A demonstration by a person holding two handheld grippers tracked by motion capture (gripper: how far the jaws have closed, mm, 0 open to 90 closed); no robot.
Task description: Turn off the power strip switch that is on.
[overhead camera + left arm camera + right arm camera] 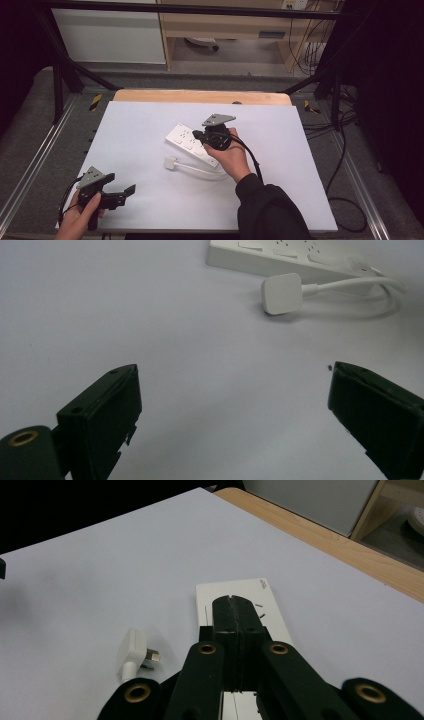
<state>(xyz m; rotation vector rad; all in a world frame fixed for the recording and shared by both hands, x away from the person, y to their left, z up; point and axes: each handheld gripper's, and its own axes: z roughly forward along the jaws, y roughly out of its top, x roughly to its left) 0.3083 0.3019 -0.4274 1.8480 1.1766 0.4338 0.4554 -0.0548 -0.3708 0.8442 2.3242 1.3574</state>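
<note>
Your right gripper [200, 135] sits pressed together, empty, low over the white plastic multi-socket power strip [186, 139] lying near the middle of the white table sheet [135, 125]; it reads as pinning the strip so it won't slide. The strip's flat white plug [171, 163] lies loose on the sheet just in front, its cable [200, 170] looping back. Your left gripper [120, 192] hovers near the front-left edge, spread wide and empty, aimed toward that plug, probably ready to pick it up.

bare sheet [140, 145] lies open left of power strip [186, 140] and plug [171, 163].
</note>
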